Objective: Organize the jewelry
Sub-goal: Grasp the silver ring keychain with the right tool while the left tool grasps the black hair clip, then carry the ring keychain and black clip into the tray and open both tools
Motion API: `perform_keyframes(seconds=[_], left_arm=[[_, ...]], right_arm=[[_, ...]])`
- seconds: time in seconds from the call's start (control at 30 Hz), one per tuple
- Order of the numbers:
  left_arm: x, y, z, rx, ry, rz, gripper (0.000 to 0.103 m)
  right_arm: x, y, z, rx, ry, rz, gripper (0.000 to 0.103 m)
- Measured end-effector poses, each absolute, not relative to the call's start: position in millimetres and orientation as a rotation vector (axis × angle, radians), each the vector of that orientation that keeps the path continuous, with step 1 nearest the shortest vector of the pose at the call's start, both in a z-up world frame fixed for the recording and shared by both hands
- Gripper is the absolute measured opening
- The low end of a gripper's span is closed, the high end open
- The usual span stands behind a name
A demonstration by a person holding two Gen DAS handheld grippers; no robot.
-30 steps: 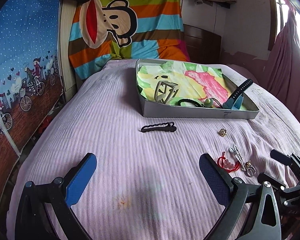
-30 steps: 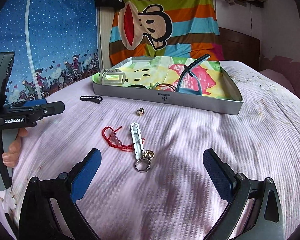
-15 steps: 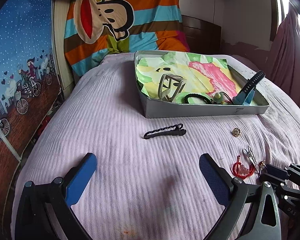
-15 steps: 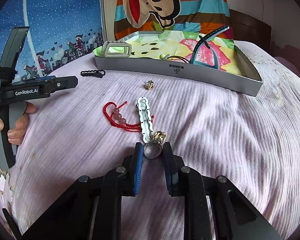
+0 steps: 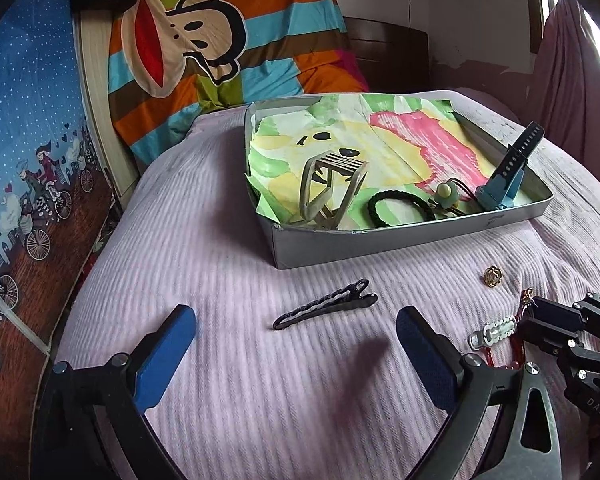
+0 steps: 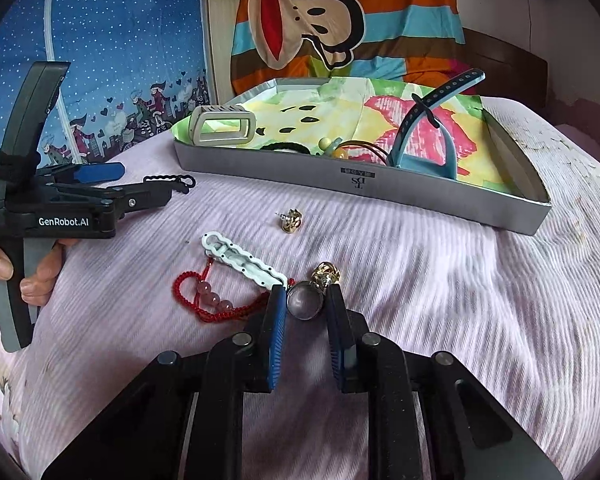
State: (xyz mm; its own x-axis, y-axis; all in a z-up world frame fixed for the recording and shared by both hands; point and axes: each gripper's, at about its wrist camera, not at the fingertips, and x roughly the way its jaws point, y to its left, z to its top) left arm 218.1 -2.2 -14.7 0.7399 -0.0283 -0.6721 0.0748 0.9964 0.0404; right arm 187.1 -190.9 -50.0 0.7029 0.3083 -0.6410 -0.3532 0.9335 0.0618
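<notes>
R gripper (image 6: pixel 305 306): jaws nearly together, blue pads pressed on either side of ring (image 6: pixel 305 303); closed onto it just now, steady since.
Ring: silver band w/ gold ornament on far end, lying on bed (image 6: pixel 440 300), clamped between R pads.
L gripper (image 5: pixel 296 344): jaws wide apart, nothing between; hovers over bed just short of black hair clip (image 5: pixel 324 309). Held by person's hand (image 6: pixel 4 276) at left of R view.
White clip (image 6: pixel 242 261): on bed just left of ring, near end touching R left pad.
Red cord bracelet (image 6: pixel 208 298): pink beads, partly under white clip, beside R jaws.
Gold earring (image 6: pixel 291 220): alone on bed, between ring and box.
Box (image 6: pixel 360 189): grey, shallow, far side of bed, lined w/ coloured paper; inside: beige claw clip (image 5: pixel 328 194), black hair tie (image 5: pixel 400 208), green bead item (image 5: pixel 445 192), blue strap thing (image 5: pixel 508 178).
Backdrop: striped monkey blanket (image 5: pixel 220 52).
</notes>
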Motion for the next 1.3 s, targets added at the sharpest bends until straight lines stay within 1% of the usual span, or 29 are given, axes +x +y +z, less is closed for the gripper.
perform_keyframes(seconds=[0.1,0.2,0.4,0.43,0.47,0.57,0.6,0.63,0.9,0.97,1.17,1.3], left_arm=[[223.6,-5.9,-17.5,0.080,0.751,-0.066,0.095],[226.8,-9.6,-19.7,0.087,0.759,-0.072,0.087],[225.5,-17.6,-22.3,0.107,0.755,-0.104,0.064],[224.8,-18.8,-22.7,0.111,0.754,-0.113,0.057],[224.4,-20.2,-23.1,0.115,0.754,-0.120,0.053],[221.8,-23.1,-23.8,0.131,0.748,-0.120,0.052],[221.3,-22.7,-23.7,0.129,0.747,-0.124,0.049],[221.2,-21.9,-23.7,0.120,0.751,-0.143,0.032],[215.5,-20.9,-24.2,0.104,0.748,-0.173,0.023],[213.8,-19.4,-24.6,0.089,0.754,-0.188,0.011],[206.7,-20.7,-21.9,0.065,0.751,-0.210,0.011],[194.8,-23.1,-15.2,0.059,0.711,-0.226,0.011]], right_arm=[[192.3,-189.7,-50.8,-0.058,0.700,0.376,0.018],[195.9,-188.3,-51.1,-0.050,0.700,0.384,0.018],[197.8,-187.5,-53.7,-0.044,0.700,0.392,0.018],[198.7,-187.6,-53.9,-0.044,0.700,0.393,0.018],[198.3,-187.4,-53.8,-0.043,0.700,0.393,0.018],[198.7,-186.9,-54.0,-0.048,0.699,0.393,0.018],[197.8,-187.1,-54.5,-0.051,0.699,0.393,0.018],[197.4,-186.7,-54.4,-0.053,0.699,0.394,0.018],[194.2,-187.1,-54.4,-0.052,0.700,0.402,0.018],[193.0,-187.5,-54.8,-0.053,0.699,0.403,0.018],[182.2,-187.9,-51.1,-0.058,0.666,0.405,0.018],[171.3,-189.0,-45.9,-0.066,0.627,0.411,0.018]])
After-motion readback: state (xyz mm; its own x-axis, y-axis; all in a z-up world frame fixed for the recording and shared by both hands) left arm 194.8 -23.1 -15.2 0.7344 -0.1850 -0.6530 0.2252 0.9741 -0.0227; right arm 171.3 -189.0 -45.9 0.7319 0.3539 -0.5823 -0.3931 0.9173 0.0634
